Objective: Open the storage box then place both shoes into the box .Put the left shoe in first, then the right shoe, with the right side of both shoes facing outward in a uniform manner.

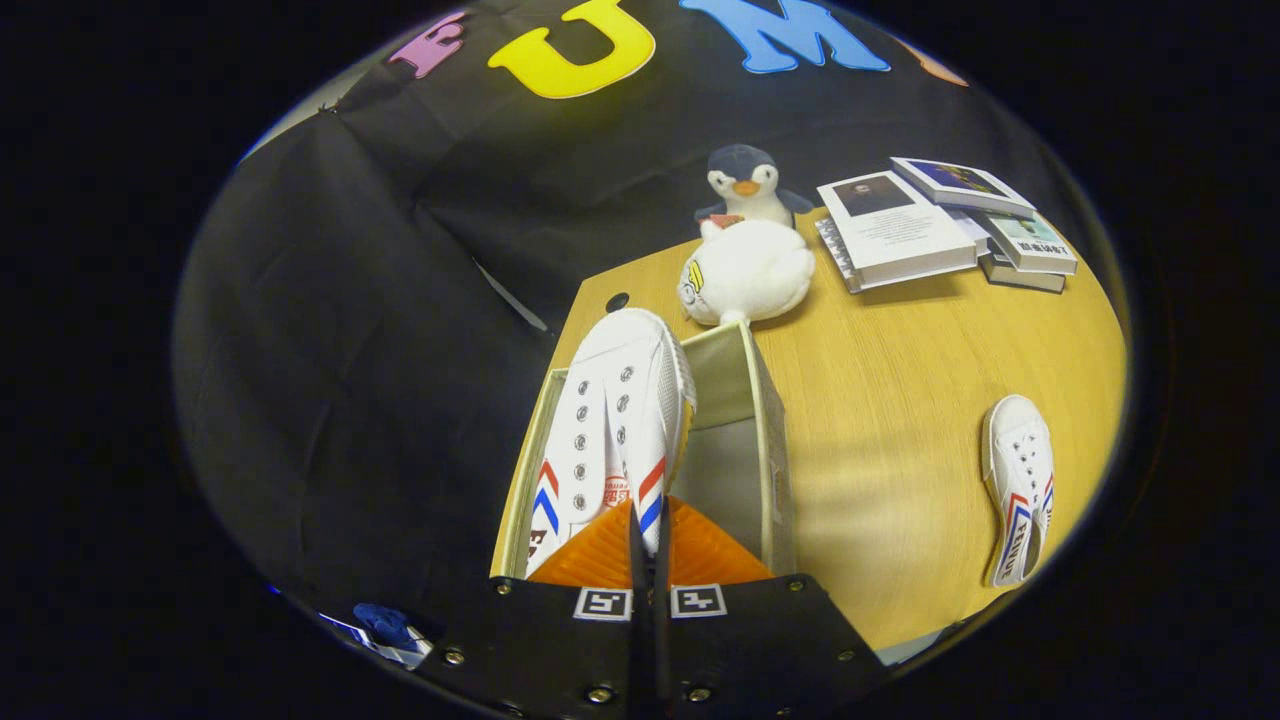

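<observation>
Claw (648, 530) pinches white shoe (610, 420) over open box (765, 440), near its left wall.

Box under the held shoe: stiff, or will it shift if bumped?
The box looks like thin fabric panels, so probably light and apt to slide or flex. The claw, shut on the shoe, should probably lower gently.

Shoe (615, 420) fills the box's (770, 440) left; right half open.
</observation>
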